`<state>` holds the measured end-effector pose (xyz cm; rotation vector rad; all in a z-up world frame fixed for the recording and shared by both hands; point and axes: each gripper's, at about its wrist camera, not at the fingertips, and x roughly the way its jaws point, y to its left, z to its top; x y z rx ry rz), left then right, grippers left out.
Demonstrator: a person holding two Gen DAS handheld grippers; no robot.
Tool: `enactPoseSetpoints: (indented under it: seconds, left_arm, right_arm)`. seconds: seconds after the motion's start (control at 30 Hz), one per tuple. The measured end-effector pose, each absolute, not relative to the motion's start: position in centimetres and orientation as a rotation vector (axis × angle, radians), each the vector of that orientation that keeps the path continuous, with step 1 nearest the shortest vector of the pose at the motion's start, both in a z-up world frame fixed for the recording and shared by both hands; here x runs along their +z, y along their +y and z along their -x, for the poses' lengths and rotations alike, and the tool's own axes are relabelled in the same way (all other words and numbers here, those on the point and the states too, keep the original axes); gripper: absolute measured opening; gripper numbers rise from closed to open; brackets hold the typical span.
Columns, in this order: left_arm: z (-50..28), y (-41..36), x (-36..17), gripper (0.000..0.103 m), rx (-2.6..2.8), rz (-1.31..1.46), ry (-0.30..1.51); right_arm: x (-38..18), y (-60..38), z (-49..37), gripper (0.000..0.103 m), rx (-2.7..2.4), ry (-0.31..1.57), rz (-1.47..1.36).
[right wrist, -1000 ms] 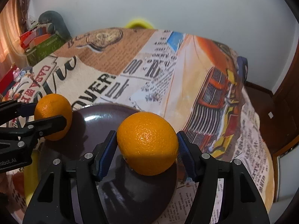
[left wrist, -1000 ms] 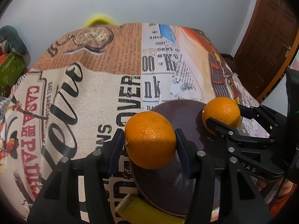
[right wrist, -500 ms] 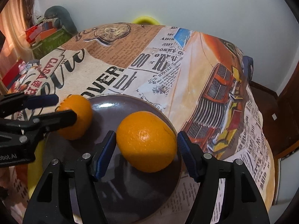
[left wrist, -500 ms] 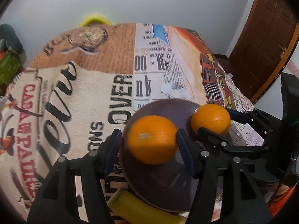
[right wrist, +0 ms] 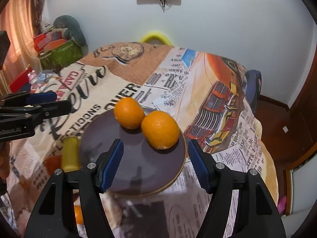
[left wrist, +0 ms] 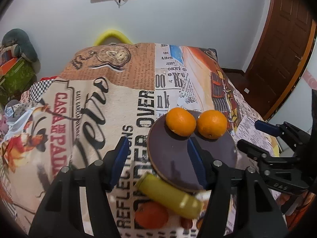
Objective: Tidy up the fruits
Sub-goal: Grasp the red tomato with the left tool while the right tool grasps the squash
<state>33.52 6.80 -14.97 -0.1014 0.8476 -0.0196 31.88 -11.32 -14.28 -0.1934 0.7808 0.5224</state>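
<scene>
Two oranges are sitting side by side on the far part of a dark round plate (left wrist: 178, 158), which is lying on a table draped in a printed newspaper-style tablecloth (left wrist: 118, 107). Going left to right in the left wrist view, the left tool (left wrist: 156, 148) is hovering over the cloth and the plate's near edge with its blue-padded jaws standing apart and nothing between them. Just past its fingers, the left orange (left wrist: 180, 121) and the right orange (left wrist: 212, 124) are resting close together, almost touching. A yellow banana (left wrist: 170, 194), blurred, is lying just beside the plate's near rim, and a reddish-orange fruit (left wrist: 150, 215), too blurred to identify, is showing below it. At the far right of that view, the right tool (left wrist: 251, 136) is reaching in from the side, clear of the plate.

In the right wrist view, the left tool (right wrist: 53, 101) is entering from the left edge. The banana (right wrist: 70, 154) is lying left of the plate (right wrist: 138, 168). The two oranges (right wrist: 129, 112) (right wrist: 160, 130) are touching here. The right tool (right wrist: 155, 152) is hanging over the plate, jaws spread wide and gripping nothing, the nearer orange lying just beyond its fingertips.
</scene>
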Motion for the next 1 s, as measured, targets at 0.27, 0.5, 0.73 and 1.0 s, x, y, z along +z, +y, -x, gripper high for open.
enactPoseSetpoints:
  seconds: [0.27, 0.5, 0.73, 1.0]
  left_arm:
    - [-29.7, 8.2, -15.1, 0.062, 0.004, 0.093, 0.848]
    - [-27.3, 10.0, -17.2, 0.063, 0.015, 0.101, 0.889]
    - [-25.4, 11.1, -18.8, 0.063, 0.019, 0.097, 0.906]
    - [-24.3, 10.8, -20.4, 0.063, -0.020, 0.107, 0.943]
  right_arm:
    - [-13.8, -9.8, -28.4, 0.065, 0.577, 0.779, 0.207]
    - [-16.6, -6.4, -26.6, 0.065, 0.647, 0.843, 0.242]
    - [-19.0, -3.5, -25.5, 0.060, 0.707, 0.902, 0.284]
    - [-20.2, -2.8, -25.4, 0.037, 0.736, 0.952, 0.275]
